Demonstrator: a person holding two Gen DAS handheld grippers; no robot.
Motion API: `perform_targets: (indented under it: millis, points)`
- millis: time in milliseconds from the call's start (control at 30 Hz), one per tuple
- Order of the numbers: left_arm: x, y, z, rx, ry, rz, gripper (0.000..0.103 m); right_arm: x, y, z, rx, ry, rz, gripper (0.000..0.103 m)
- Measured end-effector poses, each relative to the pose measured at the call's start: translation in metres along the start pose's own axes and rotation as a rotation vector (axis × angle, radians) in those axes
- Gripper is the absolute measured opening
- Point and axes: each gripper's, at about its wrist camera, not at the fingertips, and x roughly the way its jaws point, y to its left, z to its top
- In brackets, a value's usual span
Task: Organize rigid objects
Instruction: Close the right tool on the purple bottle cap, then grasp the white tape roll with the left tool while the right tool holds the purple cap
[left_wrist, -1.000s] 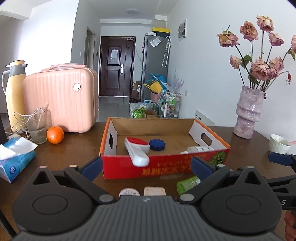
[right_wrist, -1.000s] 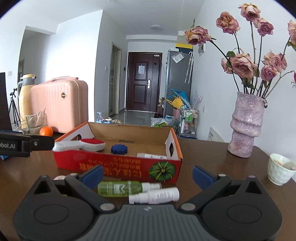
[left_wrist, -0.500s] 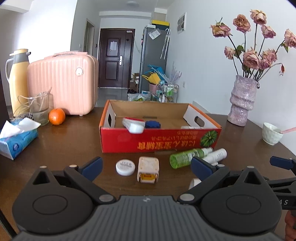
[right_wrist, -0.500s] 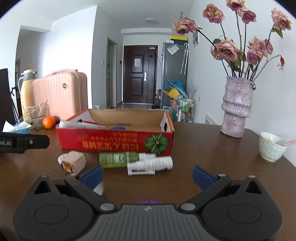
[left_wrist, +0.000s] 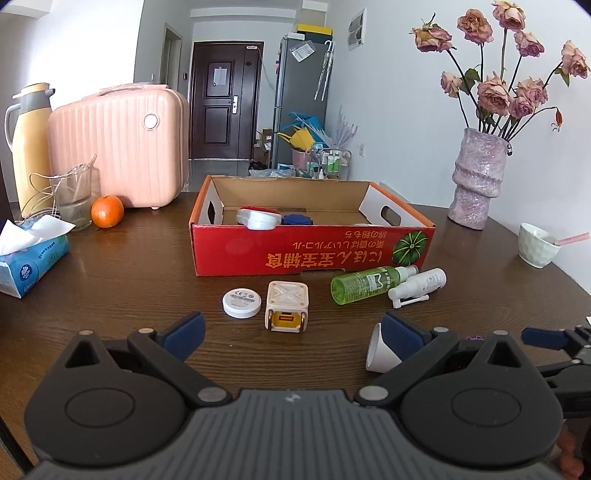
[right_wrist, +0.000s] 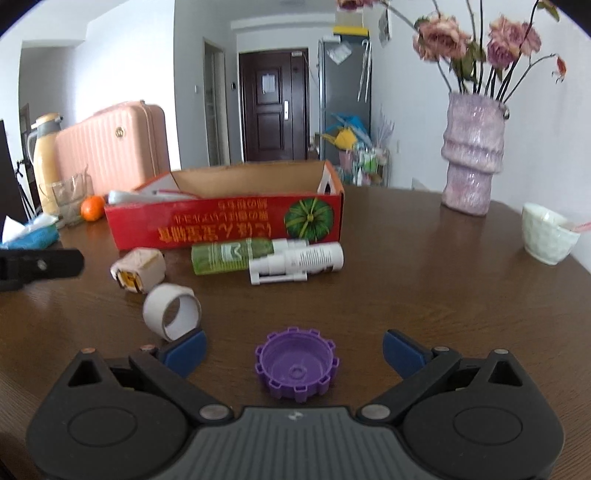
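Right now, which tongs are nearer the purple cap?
Right. The right tongs stand open with the purple cap between their tips, untouched. The left tongs point at the cream charger, off to the cap's left.

The box (left_wrist: 310, 251) wall hides most of what lies inside — only tops show. The left gripper (left_wrist: 291, 326) finger covers part of the cup (left_wrist: 378, 350). Right view — flowers (right_wrist: 480, 44) cut off, blurred.

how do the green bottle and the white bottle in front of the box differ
The green bottle is see-through green and thicker; the white bottle is solid white and slimmer. The green bottle lies nearer the red box, the white bottle just in front of it. Both lie on their sides on the table.
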Motion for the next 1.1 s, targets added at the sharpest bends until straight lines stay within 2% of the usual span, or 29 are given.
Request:
perform_targets:
  millis: [133, 200, 233, 400, 800, 1100]
  points:
    - [0.001, 0.000, 0.000, -0.001, 0.004, 0.001, 0.103, 0.013, 0.001, -0.001, 0.003, 0.042, -0.006, 0.093]
    - [0.001, 0.000, 0.000, -0.001, 0.005, 0.001, 0.103, 0.018, 0.002, -0.001, -0.009, 0.067, 0.005, 0.063]
    - [0.001, -0.001, 0.000, -0.001, 0.006, 0.002, 0.103, 0.020, 0.003, -0.002, -0.014, 0.078, 0.011, 0.053]
    - [0.004, 0.000, 0.000, -0.002, 0.014, 0.005, 0.103, 0.013, 0.009, 0.000, -0.051, 0.022, 0.031, 0.053]
    - [0.013, -0.003, -0.003, -0.006, 0.038, 0.006, 0.103, 0.024, -0.011, 0.021, 0.000, -0.061, -0.008, 0.053]
    - [0.025, -0.019, -0.005, 0.013, 0.072, -0.013, 0.103, 0.031, -0.023, 0.031, 0.025, -0.110, -0.023, 0.053]
